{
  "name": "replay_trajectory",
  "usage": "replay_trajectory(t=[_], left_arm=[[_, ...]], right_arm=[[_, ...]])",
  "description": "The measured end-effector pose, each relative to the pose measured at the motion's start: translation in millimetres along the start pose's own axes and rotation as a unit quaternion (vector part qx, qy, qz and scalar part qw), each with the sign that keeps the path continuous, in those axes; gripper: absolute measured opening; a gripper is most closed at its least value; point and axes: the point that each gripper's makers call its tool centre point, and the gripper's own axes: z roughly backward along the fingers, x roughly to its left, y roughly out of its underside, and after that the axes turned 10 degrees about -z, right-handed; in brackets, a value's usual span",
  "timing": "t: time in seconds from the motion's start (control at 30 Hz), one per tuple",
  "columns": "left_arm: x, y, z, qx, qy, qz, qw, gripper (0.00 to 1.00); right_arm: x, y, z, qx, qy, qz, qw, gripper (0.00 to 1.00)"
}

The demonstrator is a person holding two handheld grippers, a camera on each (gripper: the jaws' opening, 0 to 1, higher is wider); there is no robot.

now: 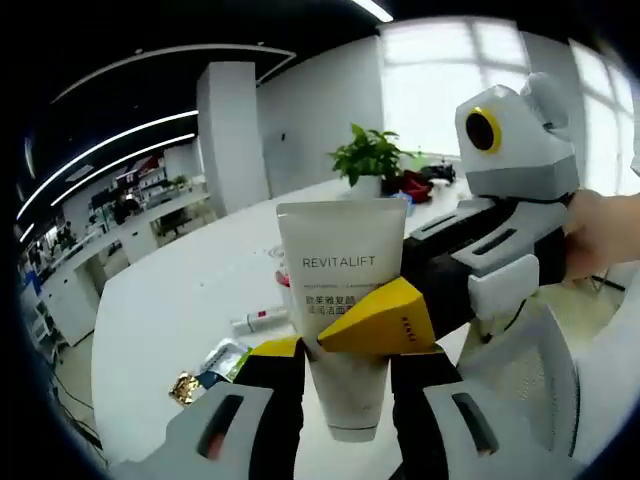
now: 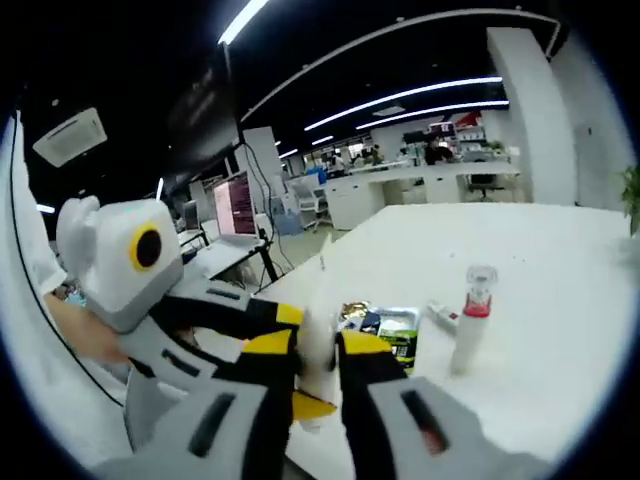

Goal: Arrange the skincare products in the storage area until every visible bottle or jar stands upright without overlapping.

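A white, smooth REVITALIFT tube [image 1: 340, 300] hung cap-down in the air above the white table [image 1: 190, 290], its flat crimped end uppermost. The left gripper [image 1: 345, 375] clenched its lower body; the right gripper [image 2: 318, 372], with yellow-tipped black jaws, pinched the same tube from the side. A slim white bottle [image 2: 470, 320] stood upright, with bare tabletop around it, near glossy sachets [image 2: 385, 325].
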Motion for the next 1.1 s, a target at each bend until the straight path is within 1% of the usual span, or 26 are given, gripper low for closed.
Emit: replay_trajectory(t=[0.03, 0.13, 0.2, 0.27, 0.37, 0.4, 0.47, 0.53, 0.57, 0.6, 0.63, 0.67, 0.7, 0.8, 0.83, 0.87, 0.9, 1.0, 1.1], left_arm=[[-1.6, 0.9, 0.0, -0.001, 0.01, 0.007, 0.9999, 0.3], [-4.4, 1.4, 0.6, -0.005, 0.022, 0.003, 0.9997, 0.3], [-7.6, 2.5, 1.4, -0.008, 0.039, 0.006, 0.9992, 0.3], [-12.3, 3.9, 0.6, -0.013, 0.069, 0.013, 0.9975, 0.3], [-19.4, 9.7, -0.5, -0.007, 0.122, -0.004, 0.9925, 0.29], [-22.4, 10.4, 0.0, -0.008, 0.144, -0.017, 0.9894, 0.28], [-27.9, 10.6, 2.0, -0.007, 0.178, -0.029, 0.9835, 0.28], [-31.1, 5.0, 4.0, -0.021, 0.198, -0.029, 0.9795, 0.26], [-34.6, 4.3, 6.9, -0.021, 0.219, -0.027, 0.9751, 0.25], [-37.2, 2.8, 8.6, -0.027, 0.233, -0.029, 0.9716, 0.24], [-39.0, 0.6, 9.7, -0.033, 0.243, -0.033, 0.9688, 0.23], [-40.9, -1.1, 11.0, -0.037, 0.252, -0.036, 0.9663, 0.22], [-44.9, -3.4, 13.2, -0.04, 0.268, -0.037, 0.9617, 0.21], [-49.9, -7.4, 13.8, -0.046, 0.285, -0.038, 0.9567, 0.21], [-53.5, -7.5, 14.1, -0.047, 0.295, -0.042, 0.9535, 0.2], [-56.3, -8.6, 15.2, -0.049, 0.303, -0.042, 0.9508, 0.19], [-57.8, -8.3, 15.2, -0.047, 0.307, -0.046, 0.9494, 0.19], [-63.3, -8.1, 17.2, -0.046, 0.324, -0.063, 0.943, 0.18], [-68.4, -5.5, 21.1, -0.035, 0.344, -0.088, 0.934, 0.18]], right_arm=[[-0.3, 0.8, 0.3, 0.0, -0.003, 0.003, 1.0, 0.14], [-0.1, 1.6, 2.7, 0.002, -0.009, 0.006, 0.9999, 0.14], [0.3, 3.6, 4.4, 0.007, -0.016, 0.013, 0.9998, 0.13], [-1.2, 6.2, 6.0, 0.015, -0.022, 0.015, 0.9995, 0.13], [3.6, 12.7, 8.2, 0.043, -0.06, 0.034, 0.9967, 0.13], [9.5, 10.7, 10.3, 0.05, -0.085, 0.045, 0.9941, 0.13], [19.9, 5.6, 14.2, 0.055, -0.127, 0.06, 0.9886, 0.13], [22.8, 4.1, 17.4, 0.064, -0.148, 0.071, 0.9844, 0.13], [23.5, 4.4, 19.4, 0.071, -0.159, 0.081, 0.9814, 0.13], [26.8, 4.6, 25.2, 0.083, -0.187, 0.098, 0.9739, 0.13], [27.2, 3.6, 26.6, 0.083, -0.193, 0.1, 0.9726, 0.13], [29.5, 2.9, 29.3, 0.085, -0.205, 0.102, 0.9697, 0.13], [33.4, 1.4, 33.4, 0.088, -0.225, 0.107, 0.9645, 0.13], [42.2, -5.2, 38.8, 0.085, -0.258, 0.106, 0.9566, 0.13], [47.1, -7.8, 40.0, 0.084, -0.272, 0.102, 0.9532, 0.13], [48.7, -6.9, 40.4, 0.088, -0.277, 0.109, 0.9506, 0.13], [50.2, -3.8, 41.2, 0.099, -0.284, 0.124, 0.9455, 0.13], [55.2, -1.1, 41.9, 0.111, -0.301, 0.133, 0.9378, 0.13], [59.2, 2.1, 42.9, 0.122, -0.316, 0.14, 0.9304, 0.13]])
